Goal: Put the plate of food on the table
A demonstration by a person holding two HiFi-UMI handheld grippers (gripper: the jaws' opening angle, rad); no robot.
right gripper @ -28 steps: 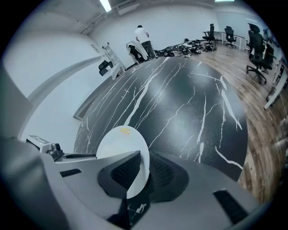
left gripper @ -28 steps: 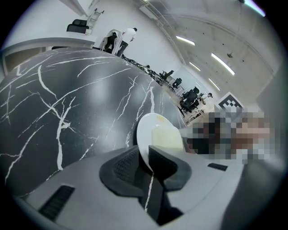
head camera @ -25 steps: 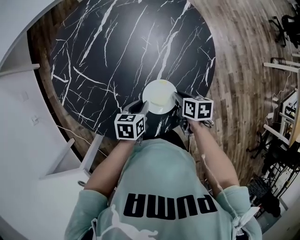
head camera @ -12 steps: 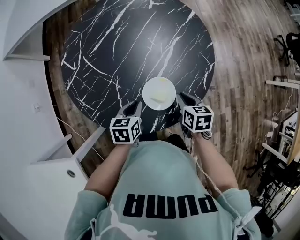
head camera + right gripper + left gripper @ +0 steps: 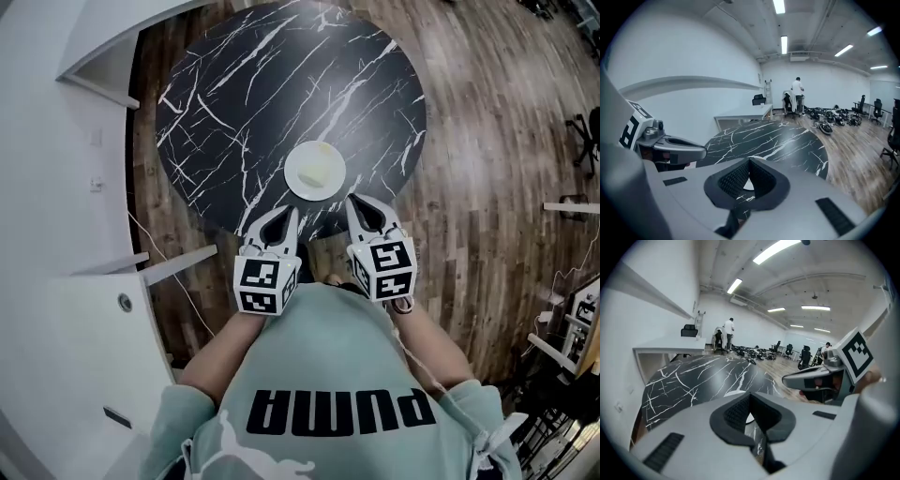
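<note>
A white plate [image 5: 315, 171] with a pale yellow portion of food lies on the near part of the round black marble table [image 5: 244, 84]. Both grippers hover over the table's near edge, short of the plate and not touching it. The left gripper [image 5: 286, 214] is shut; its jaws have just been closing with nothing between them. The right gripper [image 5: 357, 202] is shut and empty too. In each gripper view only a white sliver of the plate [image 5: 749, 418] [image 5: 747, 184] shows behind the closed jaw tips.
A white counter [image 5: 84, 309] curves along the left of the table, and a thin cable runs over the floor beside it. Wooden floor [image 5: 487, 187] lies to the right. A person [image 5: 797, 96] stands far back, near office chairs and gear on the floor.
Both grippers flanked the plate's rim a second ago; they have let go, drawn back toward the body and risen. The plate stays on the table. The left jaws closed.
</note>
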